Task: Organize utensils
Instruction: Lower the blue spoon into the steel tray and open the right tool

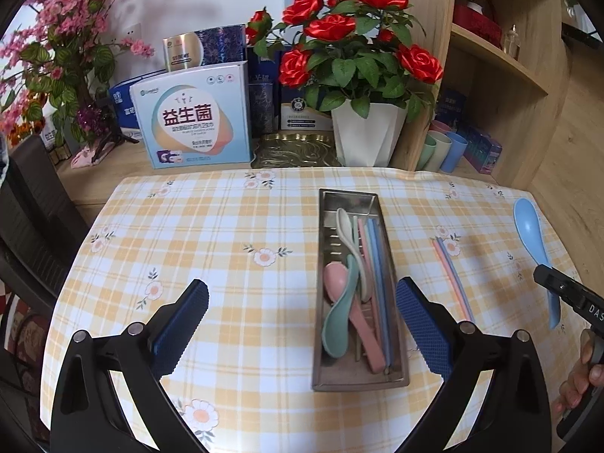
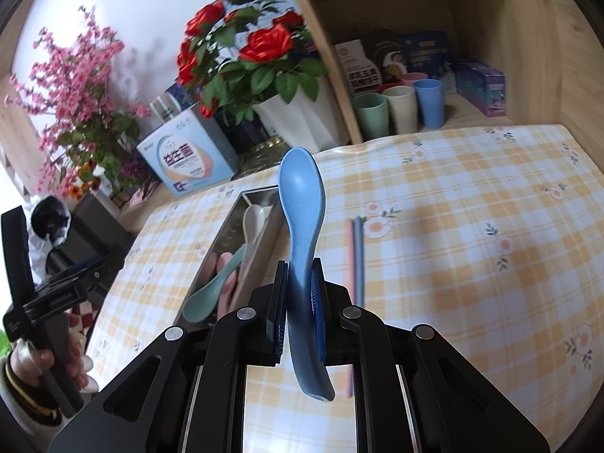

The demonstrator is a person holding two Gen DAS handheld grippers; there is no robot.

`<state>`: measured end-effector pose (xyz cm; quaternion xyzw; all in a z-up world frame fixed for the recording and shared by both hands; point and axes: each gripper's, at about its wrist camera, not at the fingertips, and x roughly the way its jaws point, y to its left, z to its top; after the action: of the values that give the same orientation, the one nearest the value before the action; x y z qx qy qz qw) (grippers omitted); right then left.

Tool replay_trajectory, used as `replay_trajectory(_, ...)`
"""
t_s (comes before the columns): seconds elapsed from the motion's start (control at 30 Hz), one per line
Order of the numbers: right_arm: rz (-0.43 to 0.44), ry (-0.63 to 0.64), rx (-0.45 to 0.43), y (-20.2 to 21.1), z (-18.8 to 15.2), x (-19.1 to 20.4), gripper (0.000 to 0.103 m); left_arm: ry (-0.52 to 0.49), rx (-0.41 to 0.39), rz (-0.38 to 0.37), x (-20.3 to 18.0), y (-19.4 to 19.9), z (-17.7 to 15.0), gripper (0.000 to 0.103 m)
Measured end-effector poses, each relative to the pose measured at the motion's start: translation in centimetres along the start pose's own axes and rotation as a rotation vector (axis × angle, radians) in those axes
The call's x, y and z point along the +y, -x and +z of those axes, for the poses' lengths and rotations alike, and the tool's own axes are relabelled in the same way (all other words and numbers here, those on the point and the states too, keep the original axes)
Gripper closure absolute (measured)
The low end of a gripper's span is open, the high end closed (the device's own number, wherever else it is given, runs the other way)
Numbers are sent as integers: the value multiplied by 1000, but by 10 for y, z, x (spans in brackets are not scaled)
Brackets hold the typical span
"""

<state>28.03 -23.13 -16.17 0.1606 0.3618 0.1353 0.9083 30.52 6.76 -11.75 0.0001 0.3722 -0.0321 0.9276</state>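
Holding the blue spoon by its handle, your right claw is clamped tight on it, bowl pointing up and away toward the upper middle of the right wrist frame. The metal utensil tray lies just left of the spoon, its long axis running from lower left toward the upper middle, roughly in line with the spoon, so the drop looks like a short shift left. Your right hand is the nearer one for that. In the left wrist view your left claw stands wide apart and empty, low in the frame, straddling the tray's near end. On the tabletop, right of the tray, a pair of chopsticks waits outside it.
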Motion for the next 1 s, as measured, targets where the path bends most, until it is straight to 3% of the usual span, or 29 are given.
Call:
replay_trajectory(0.27,8,29,108,-35,-2,33,91,41,12,14,24,-3,-16,6)
replay_trajectory(0.67,-4,-24,289,-129,-2,89,91,123,14,39,61,-4,-27,6)
replay_trajectory(1.0,-54,-52,358,-162,-17,102,91,160,22,53,76,-7,-32,6)
